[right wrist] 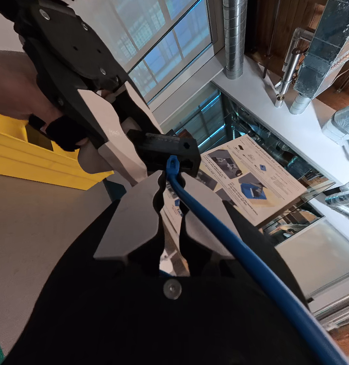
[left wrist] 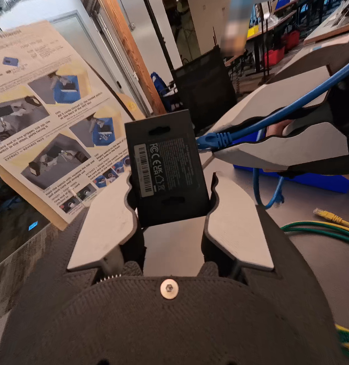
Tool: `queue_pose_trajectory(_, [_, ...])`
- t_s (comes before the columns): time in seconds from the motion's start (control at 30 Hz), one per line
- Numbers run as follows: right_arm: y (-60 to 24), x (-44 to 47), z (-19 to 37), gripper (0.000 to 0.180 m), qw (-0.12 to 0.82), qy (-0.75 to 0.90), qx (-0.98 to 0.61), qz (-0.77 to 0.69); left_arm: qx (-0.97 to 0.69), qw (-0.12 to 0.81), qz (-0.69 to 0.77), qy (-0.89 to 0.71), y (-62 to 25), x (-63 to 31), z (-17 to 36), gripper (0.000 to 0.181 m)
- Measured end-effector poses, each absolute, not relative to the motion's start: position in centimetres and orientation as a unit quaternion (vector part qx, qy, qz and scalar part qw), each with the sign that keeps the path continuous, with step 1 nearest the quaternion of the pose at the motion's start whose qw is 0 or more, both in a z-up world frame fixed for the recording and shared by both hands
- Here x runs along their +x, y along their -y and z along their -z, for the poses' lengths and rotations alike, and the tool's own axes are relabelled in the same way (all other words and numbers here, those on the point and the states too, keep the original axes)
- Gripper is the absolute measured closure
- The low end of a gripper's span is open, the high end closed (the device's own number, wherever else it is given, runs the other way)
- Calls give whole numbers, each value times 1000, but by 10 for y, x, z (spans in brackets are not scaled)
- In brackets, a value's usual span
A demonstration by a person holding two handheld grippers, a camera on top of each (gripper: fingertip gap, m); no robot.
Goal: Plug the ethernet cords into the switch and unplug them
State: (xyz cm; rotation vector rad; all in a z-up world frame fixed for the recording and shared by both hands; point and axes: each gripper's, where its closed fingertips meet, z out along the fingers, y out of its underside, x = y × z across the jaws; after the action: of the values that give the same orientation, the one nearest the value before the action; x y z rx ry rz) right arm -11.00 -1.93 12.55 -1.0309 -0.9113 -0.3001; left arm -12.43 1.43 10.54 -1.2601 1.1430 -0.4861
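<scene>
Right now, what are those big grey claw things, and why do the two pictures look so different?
They are hand-held grabbers: a person squeezes one in each hand, and each carries its own camera looking along its jaws. That is why the pictures differ.

The left gripper camera shows its jaws shut on a flat black plastic network switch, held up in the air. The right gripper camera shows its jaws pinching a blue ethernet cord, whose blue plug is at a port on the switch.

On the grey table lie a yellow cord and a green cord. A printed instruction sheet stands behind.
</scene>
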Motion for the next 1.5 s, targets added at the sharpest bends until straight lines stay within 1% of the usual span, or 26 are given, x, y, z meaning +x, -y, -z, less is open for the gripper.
queue_pose_trajectory(0.07, [12,-113,-120,167,751,421,-497,107,-581,608,215,-497,-24,-129,-100,109])
queue_pose_trajectory(0.13, [0,-114,-104,161,715,425,-551,63,-635,579,240,-452,-43,-136,-92,109])
queue_pose_trajectory(0.2, [-11,-114,-73,158,636,428,-642,-6,-679,553,270,-399,-64,-143,-79,109])
queue_pose_trajectory(0.27, [-8,-116,-37,159,533,446,-713,-89,-729,498,287,-370,-79,-143,-52,109])
queue_pose_trajectory(0.3, [-8,-113,-26,160,498,444,-736,-110,-748,476,288,-362,-85,-142,-37,109])
queue_pose_trajectory(0.37, [-4,-107,-5,163,438,456,-761,-146,-781,433,267,-362,-96,-138,-4,109])
queue_pose_trajectory(0.53, [28,-72,69,166,194,471,-836,-203,-826,381,165,-380,-117,-141,64,109])
queue_pose_trajectory(0.63, [50,-66,81,167,125,474,-835,-250,-842,346,141,-390,-120,-142,95,109])
queue_pose_trajectory(0.7, [68,-64,82,162,92,494,-821,-269,-849,323,146,-392,-119,-140,110,109])
queue_pose_trajectory(0.73, [74,-64,80,159,88,506,-814,-270,-852,314,142,-394,-119,-142,116,109])
queue_pose_trajectory(0.8, [85,-67,70,157,94,530,-793,-286,-858,294,131,-401,-119,-145,127,110])
queue_pose_trajectory(0.9, [84,-85,54,153,170,577,-744,-290,-866,266,122,-406,-118,-149,141,111])
queue_pose_trajectory(0.97, [86,-105,56,151,186,612,-715,-283,-870,251,111,-411,-118,-154,150,114])
queue_pose_trajectory(1.03, [89,-127,67,148,180,645,-690,-274,-872,225,102,-422,-115,-158,159,114])
queue_pose_trajectory(1.13, [116,-152,85,152,114,682,-654,-306,-872,226,109,-420,-117,-158,160,114])
queue_pose_trajectory(1.23, [114,-160,104,151,76,657,-701,-266,-872,226,118,-418,-118,-158,160,112])
queue_pose_trajectory(1.3, [108,-170,110,150,78,625,-738,-243,-874,230,114,-413,-120,-160,158,108])
queue_pose_trajectory(1.37, [97,-173,114,146,103,593,-775,-193,-873,241,111,-410,-123,-162,153,107])
queue_pose_trajectory(1.43, [94,-176,112,137,139,559,-801,-160,-868,253,111,-412,-125,-161,146,104])
queue_pose_trajectory(1.5, [94,-185,105,137,216,509,-818,-160,-865,262,119,-412,-125,-157,138,103])
